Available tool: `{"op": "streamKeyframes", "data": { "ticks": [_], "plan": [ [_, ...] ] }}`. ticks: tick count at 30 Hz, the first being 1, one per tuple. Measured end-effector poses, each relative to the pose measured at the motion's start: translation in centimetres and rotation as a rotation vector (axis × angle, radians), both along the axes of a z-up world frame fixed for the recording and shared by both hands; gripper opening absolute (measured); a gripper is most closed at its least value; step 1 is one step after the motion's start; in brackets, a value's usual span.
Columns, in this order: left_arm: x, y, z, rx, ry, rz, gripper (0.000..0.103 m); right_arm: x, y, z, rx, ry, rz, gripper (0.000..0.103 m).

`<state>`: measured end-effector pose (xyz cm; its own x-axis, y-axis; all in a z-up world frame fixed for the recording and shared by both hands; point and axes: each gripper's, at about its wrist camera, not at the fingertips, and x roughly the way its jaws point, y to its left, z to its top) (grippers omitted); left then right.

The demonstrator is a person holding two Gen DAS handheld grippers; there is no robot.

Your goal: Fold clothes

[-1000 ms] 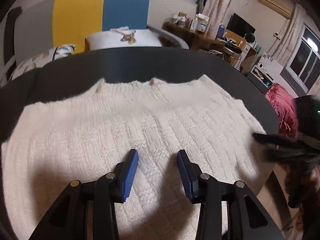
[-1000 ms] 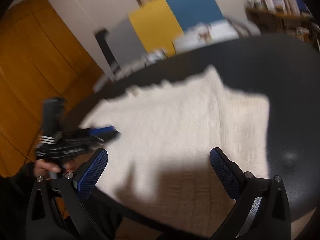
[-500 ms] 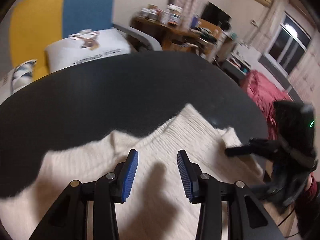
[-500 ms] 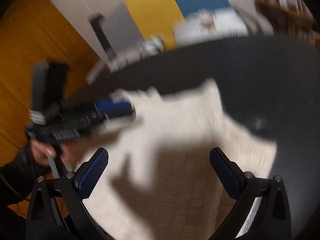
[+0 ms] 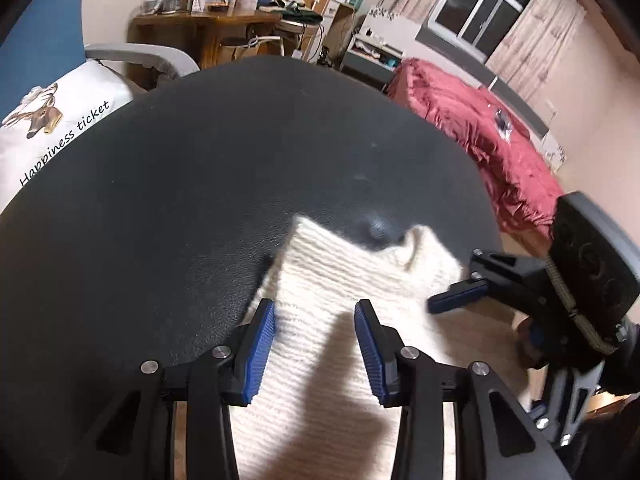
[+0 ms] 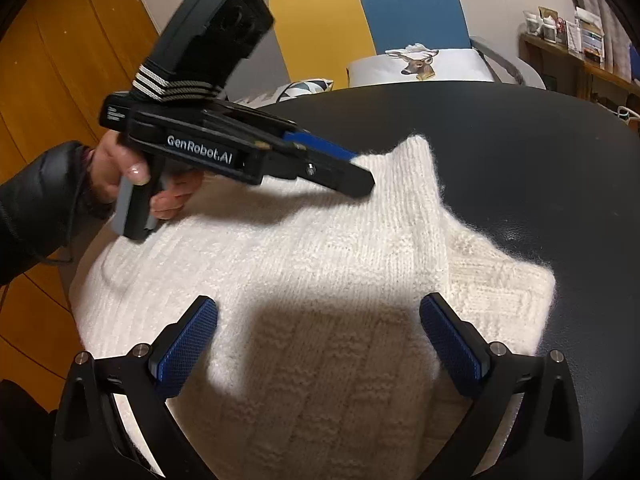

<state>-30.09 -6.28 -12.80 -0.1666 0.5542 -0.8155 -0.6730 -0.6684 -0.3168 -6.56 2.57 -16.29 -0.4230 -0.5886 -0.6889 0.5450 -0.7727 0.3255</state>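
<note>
Fold barely begun: white sweater point(image 6: 320, 280) lay mostly flat beneath both claws. Left claw point(image 5: 314, 344) closing, nothing gripped; right claw point(image 6: 320, 340) spread wide, empty.

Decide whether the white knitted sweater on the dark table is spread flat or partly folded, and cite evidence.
Partly folded: on the white sweater a knitted layer overlaps another, leaving a stepped edge at its right on the dark table.

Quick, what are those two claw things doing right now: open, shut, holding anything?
Left gripper: jaws closing slightly, open over the white sweater, gripping nothing.
Right gripper: jaws wide open, empty.
</note>
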Motion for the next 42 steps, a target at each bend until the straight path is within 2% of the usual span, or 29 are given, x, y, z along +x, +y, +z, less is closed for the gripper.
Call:
{"op": "streamKeyframes", "data": {
  "ticks": [1, 3, 4, 5, 6, 9, 12, 14, 17, 19, 20, 23, 26, 28, 30, 33, 35, 37, 40, 42],
  "plan": [
    [-0.2, 0.0, -0.1, 0.002, -0.014, 0.001, 0.039, 0.0, 0.1, 0.0, -0.007, -0.001, 0.000, 0.103],
    [-0.3, -0.1, 0.1, 0.008, -0.009, 0.002, 0.023, 0.0, 0.1, 0.0, -0.013, 0.000, 0.000, 0.103],
    [-0.1, -0.2, 0.5, 0.023, 0.006, 0.000, 0.007, 0.0, 0.0, 0.1, -0.012, -0.002, -0.004, 0.103],
    [0.4, -0.1, 1.2, 0.046, 0.036, -0.002, 0.006, 0.0, 0.0, 0.3, -0.008, -0.009, -0.012, 0.103],
    [0.8, 0.0, 1.7, 0.058, 0.073, 0.000, 0.005, 0.0, 0.0, 0.5, -0.003, -0.015, -0.020, 0.103],
    [0.7, 1.0, 1.9, 0.013, 0.147, 0.056, 0.005, 0.3, 0.0, 2.0, 0.020, 0.033, -0.062, 0.103],
    [-0.6, 2.4, -0.2, -0.094, 0.154, 0.129, 0.005, 0.4, -0.7, 0.3, 0.096, -0.012, -0.049, 0.103],
    [-0.8, 3.0, -1.0, -0.127, 0.150, 0.143, 0.005, 0.9, -0.8, -0.5, 0.115, -0.004, -0.054, 0.103],
    [-1.2, 2.4, -0.3, -0.107, 0.130, 0.181, 0.013, 1.0, -0.6, -0.6, 0.104, 0.006, -0.061, 0.103],
    [-1.3, 1.0, 0.3, -0.070, 0.101, 0.226, 0.021, 1.2, -0.5, -0.5, 0.108, 0.009, -0.055, 0.103],
    [-1.0, -0.2, 1.1, -0.040, 0.102, 0.254, 0.021, 1.2, -0.5, -0.4, 0.112, 0.009, -0.051, 0.103],
    [0.9, -4.4, 4.3, 0.073, 0.130, 0.319, 0.021, 0.6, -0.4, 1.2, 0.106, 0.026, -0.045, 0.103],
    [4.8, -7.1, 6.3, 0.067, 0.212, 0.269, 0.021, -0.5, -1.6, 3.7, 0.078, 0.084, 0.023, 0.103],
    [6.9, -7.7, 5.8, 0.006, 0.230, 0.256, 0.021, -1.8, -3.0, 3.9, 0.117, 0.099, 0.052, 0.103],
    [8.7, -8.1, 4.9, -0.068, 0.237, 0.250, 0.021, -3.5, -4.1, 2.9, 0.159, 0.058, 0.067, 0.103],
    [9.4, -8.2, 1.0, -0.291, 0.214, 0.299, 0.022, -6.4, -5.0, 0.0, 0.250, -0.058, 0.054, 0.103],
    [10.4, -8.9, 1.0, -0.256, 0.233, 0.337, 0.022, -6.9, -4.7, -0.2, 0.237, -0.072, 0.035, 0.103],
    [11.0, -10.1, 2.2, -0.169, 0.227, 0.375, 0.022, -6.8, -4.9, 0.2, 0.256, -0.086, 0.018, 0.103],
    [12.2, -11.9, 4.1, -0.041, 0.244, 0.411, 0.022, -6.6, -6.2, 2.5, 0.227, -0.052, 0.013, 0.103],
    [13.0, -12.2, 4.1, -0.041, 0.261, 0.399, 0.022, -7.0, -7.9, 3.6, 0.204, -0.041, 0.031, 0.103]
  ]
}}
